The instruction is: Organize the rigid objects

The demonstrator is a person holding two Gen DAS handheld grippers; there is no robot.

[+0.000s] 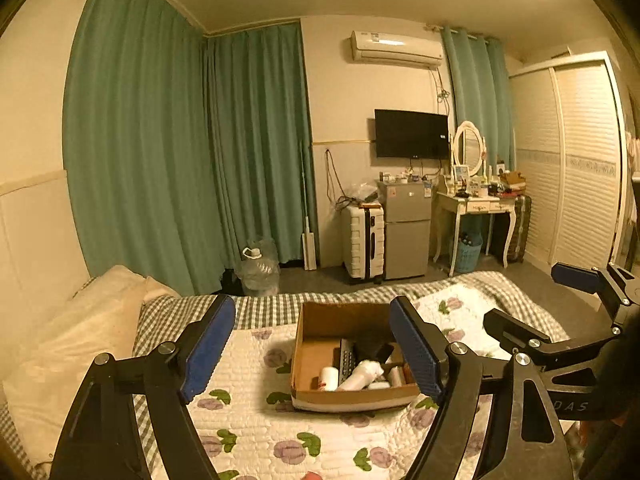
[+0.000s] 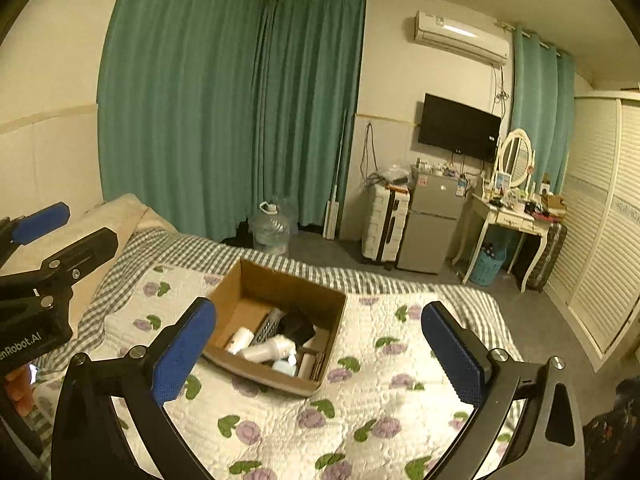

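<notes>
Both grippers' fingers (image 1: 212,344) wide apart, empty.

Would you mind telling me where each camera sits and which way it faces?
Left wrist: on the left gripper, above the bed, facing the cardboard box; its open blue fingers and the right gripper show.
Right wrist: on the right gripper, facing the same box from its right; the left gripper shows.
Shared: box, quilt, television.
</notes>
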